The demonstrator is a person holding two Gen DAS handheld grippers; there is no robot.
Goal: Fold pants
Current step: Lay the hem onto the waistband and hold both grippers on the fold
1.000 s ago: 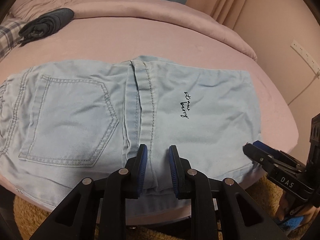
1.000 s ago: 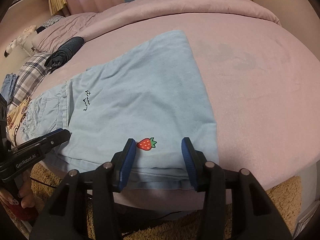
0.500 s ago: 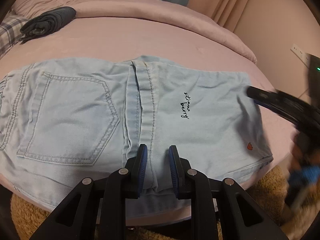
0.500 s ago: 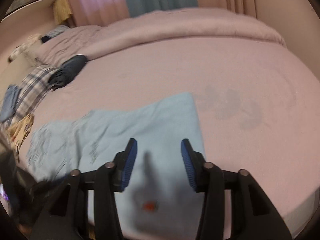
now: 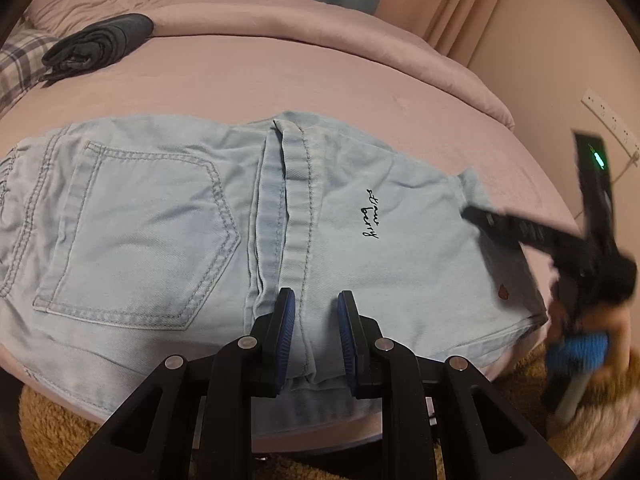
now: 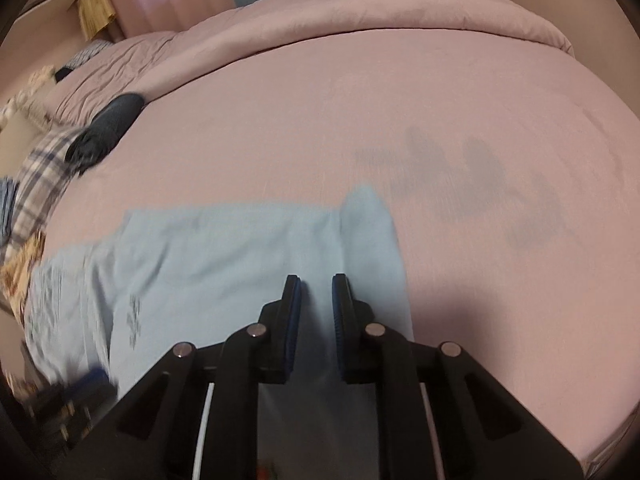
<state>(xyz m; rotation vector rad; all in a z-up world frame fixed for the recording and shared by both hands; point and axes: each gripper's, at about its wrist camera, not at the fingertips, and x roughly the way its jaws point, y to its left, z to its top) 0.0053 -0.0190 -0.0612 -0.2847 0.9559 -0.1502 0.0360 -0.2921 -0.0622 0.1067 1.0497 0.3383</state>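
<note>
Denim in a pale blue is lying flat across the near part of a pink bed (image 5: 320, 76): the pants (image 5: 168, 216) are already doubled over, long axis running side to side, back pocket toward the left of the left wrist view and the small script lettering toward the right.

The left tool (image 5: 316, 320) is sitting at the near edge over the raised middle seam, its blue pads narrowly apart with a ridge of cloth between them; it is pinching that ridge, I judge, though the contact itself is hidden below the pads.

The right tool (image 6: 316, 300) is coming in over the right-hand end of the pants, and its jaws are closing with a strip of blue cloth between them. The picture there is blurred, so whether the pads are already pressing I cannot tell for sure; a gap is showing on each side.

Since the cloth is stretching away to the left of the right tool, the free end is lying nearest that hand, and the coming fold probably means carrying that end leftward along the long axis toward the pocket.

A rolled dark garment (image 5: 96, 46) is resting well apart, near the pillows.
</note>
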